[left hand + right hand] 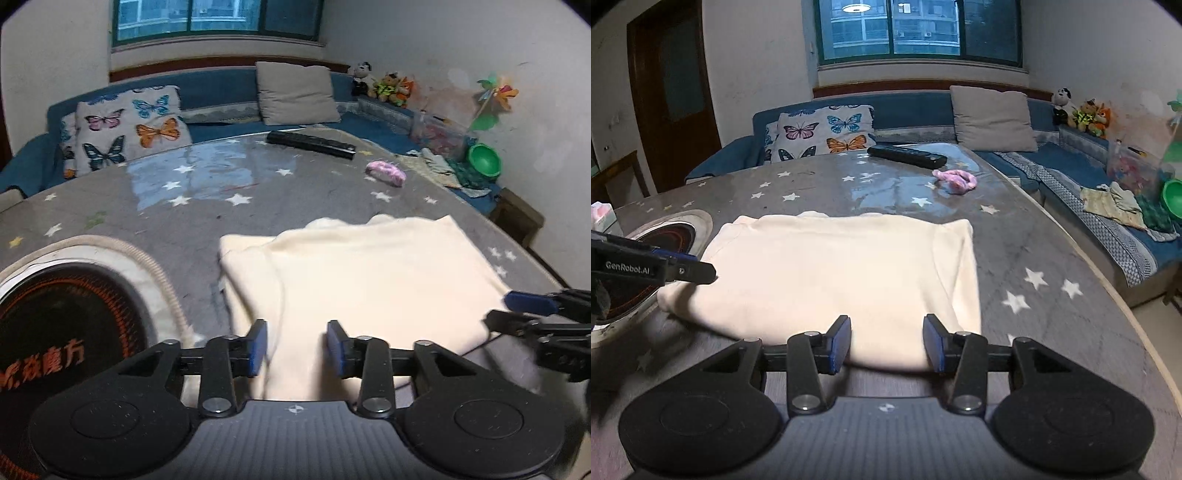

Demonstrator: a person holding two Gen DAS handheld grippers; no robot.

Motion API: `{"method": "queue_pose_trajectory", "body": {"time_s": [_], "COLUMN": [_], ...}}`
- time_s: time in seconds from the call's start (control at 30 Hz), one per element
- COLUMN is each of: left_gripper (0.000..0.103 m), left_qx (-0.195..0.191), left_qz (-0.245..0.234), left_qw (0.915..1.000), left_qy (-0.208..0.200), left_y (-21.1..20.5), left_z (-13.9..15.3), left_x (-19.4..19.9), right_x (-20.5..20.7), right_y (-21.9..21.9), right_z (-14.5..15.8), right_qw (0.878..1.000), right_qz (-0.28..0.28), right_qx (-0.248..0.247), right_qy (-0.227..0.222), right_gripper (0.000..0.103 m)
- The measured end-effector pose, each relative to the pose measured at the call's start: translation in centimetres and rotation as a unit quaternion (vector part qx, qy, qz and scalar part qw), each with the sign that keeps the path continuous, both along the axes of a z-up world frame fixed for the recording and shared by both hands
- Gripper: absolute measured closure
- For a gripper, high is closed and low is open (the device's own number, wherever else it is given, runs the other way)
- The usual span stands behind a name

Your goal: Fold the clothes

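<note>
1. Behind our work runs a blue sofa (916, 107) with a butterfly cushion (823, 133) under a dark window; we stand at a grey table (1034, 236) printed with white stars.

2. On that table lies the cream garment (842, 266), already doubled into a thick, roughly rectangular packet with layered edges showing at its left side. We judge the folding well advanced: the sleeves appear tucked in and at least one fold is made.

3. What is left, as we read it, is perhaps one more fold to halve the packet, or only a smoothing and squaring of the edges. We cannot tell whether further clothes wait; some cloth lies on the sofa at the right, well apart.

4. Our left gripper (297, 347) hangs over the near left part of the garment, its blue pads standing partly apart with cloth seen between them but not pinched; it grips nothing.

5. Our right gripper (886, 341) hangs at the near right edge, its jaws likewise partly apart and empty, the folded hem lying just beyond and between the pads, not pressed by them.

6. Farther off on the table rest a black remote (907, 155) and a pink cloth scrap (955, 181), both clear of the garment; a round inset hotplate (70, 314) sits just left of it.
</note>
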State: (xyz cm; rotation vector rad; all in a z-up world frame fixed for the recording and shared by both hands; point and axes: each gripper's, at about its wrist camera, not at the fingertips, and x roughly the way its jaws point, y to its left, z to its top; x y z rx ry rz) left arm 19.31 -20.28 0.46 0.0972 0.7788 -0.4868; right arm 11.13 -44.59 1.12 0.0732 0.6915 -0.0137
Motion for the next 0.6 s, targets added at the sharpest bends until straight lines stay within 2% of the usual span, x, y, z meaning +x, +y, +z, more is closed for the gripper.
{"method": "queue_pose_trajectory", "body": {"time_s": [0.1, 0.27, 0.53, 0.6], "left_gripper": [0.059, 0.056, 0.053, 0.052], "left_qx": [0.000, -0.005, -0.007, -0.009], "left_qz": [0.002, 0.006, 0.022, 0.026], "left_qw": [1.0000, 1.0000, 0.9997, 0.9996], "left_qy": [-0.002, -0.003, 0.010, 0.010], "left_y": [0.5, 1.0, 2.3, 2.7], "left_z": [-0.3, 0.3, -0.2, -0.2], "left_x": [-0.8, -1.7, -3.0, -3.4], "right_x": [-0.5, -0.7, 1.9, 2.2], "right_y": [0.6, 2.1, 5.3, 5.8], "right_z": [-0.4, 0.9, 0.0, 0.0], "right_qw": [1.000, 1.000, 0.999, 0.999], "right_qz": [-0.005, 0.007, 0.031, 0.034], "right_qx": [-0.013, -0.005, -0.007, -0.011], "right_qy": [0.007, -0.026, -0.030, -0.032], "right_gripper": [0.059, 0.056, 0.054, 0.049]}}
